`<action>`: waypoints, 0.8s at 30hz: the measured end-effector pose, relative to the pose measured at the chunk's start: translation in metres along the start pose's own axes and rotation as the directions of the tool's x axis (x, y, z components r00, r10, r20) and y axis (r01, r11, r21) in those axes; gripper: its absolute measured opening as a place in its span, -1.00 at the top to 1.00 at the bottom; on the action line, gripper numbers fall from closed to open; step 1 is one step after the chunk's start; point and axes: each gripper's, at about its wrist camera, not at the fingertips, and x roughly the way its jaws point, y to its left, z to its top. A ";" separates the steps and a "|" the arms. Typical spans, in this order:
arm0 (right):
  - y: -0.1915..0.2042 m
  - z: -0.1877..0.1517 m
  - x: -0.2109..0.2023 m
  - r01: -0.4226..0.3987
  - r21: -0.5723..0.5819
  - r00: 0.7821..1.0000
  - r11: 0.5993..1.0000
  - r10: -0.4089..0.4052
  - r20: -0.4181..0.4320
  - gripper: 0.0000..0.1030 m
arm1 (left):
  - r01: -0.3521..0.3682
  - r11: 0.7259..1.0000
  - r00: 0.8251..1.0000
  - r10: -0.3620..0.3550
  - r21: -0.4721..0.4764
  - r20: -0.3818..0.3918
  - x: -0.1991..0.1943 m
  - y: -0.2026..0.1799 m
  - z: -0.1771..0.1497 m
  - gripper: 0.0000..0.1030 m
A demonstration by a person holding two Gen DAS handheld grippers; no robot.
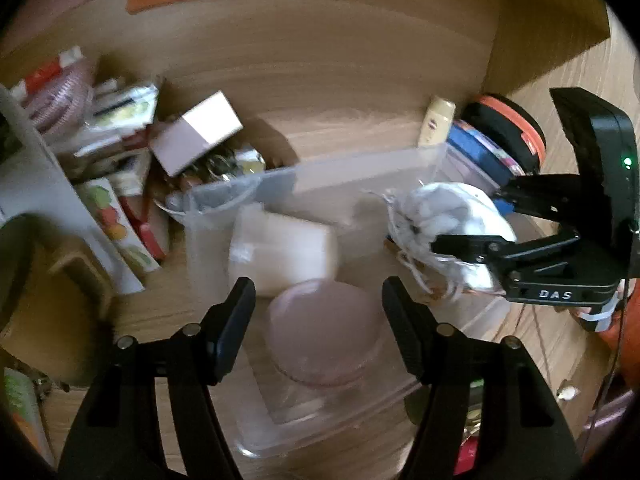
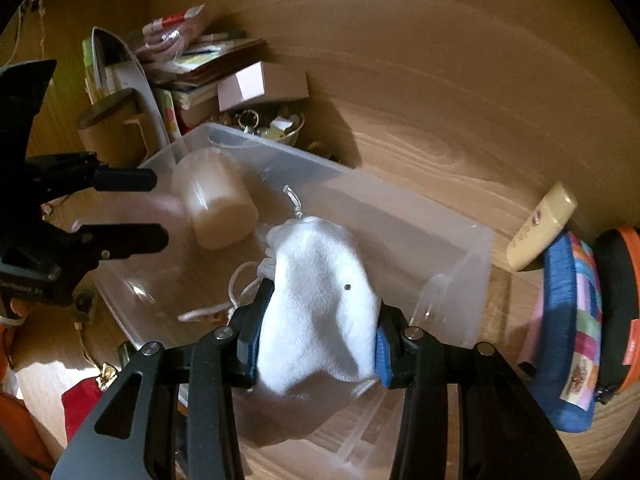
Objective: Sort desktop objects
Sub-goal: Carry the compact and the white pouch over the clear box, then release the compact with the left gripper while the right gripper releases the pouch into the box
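Counter (image 2: pixel 420 128): wood, edges cut off.
Clear bin (image 2: pixel 452 256): on counter, near rim blurred.
White drawstring pouch (image 2: pixel 320 304): over bin, clamped in right hand-held gripper (image 2: pixel 320 336).
Left hand-held gripper (image 1: pixel 318 320): fingers apart, empty, above blurred pink disc (image 1: pixel 324 332) in bin.

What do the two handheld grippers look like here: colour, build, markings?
Both are matte black linkage frames with silver pivot bolts. The right gripper has blue pads inside its fingers; its body, seen in the left wrist view, bears white "DAS" lettering and a green light. The left gripper has plain black fingers.
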 end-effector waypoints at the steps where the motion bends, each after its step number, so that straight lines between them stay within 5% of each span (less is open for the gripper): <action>1: 0.000 0.000 0.000 0.002 -0.001 1.000 1.000 -0.002 0.002 0.25 | -0.021 1.000 1.000 0.021 0.013 0.005 0.000 -0.002 -0.001 -0.27; 16: 0.003 0.002 0.009 -0.003 0.024 0.998 1.000 0.005 -0.067 0.22 | -0.038 0.998 0.999 0.037 0.043 0.023 -0.003 -0.008 -0.005 -0.31; 20: 0.004 0.001 0.008 0.003 0.038 0.996 0.999 0.001 -0.089 0.20 | -0.045 0.998 0.998 0.044 0.036 0.045 -0.011 -0.010 -0.005 -0.60; 22: 0.006 0.000 0.002 0.013 0.041 0.997 0.999 -0.009 -0.082 -0.02 | -0.048 0.998 0.997 0.046 0.034 0.068 -0.016 -0.009 -0.005 -0.61; 24: 0.008 0.000 -0.007 0.036 0.035 0.998 0.999 -0.034 -0.051 -0.47 | -0.043 0.999 0.996 0.041 0.028 0.079 -0.020 -0.007 -0.004 -0.62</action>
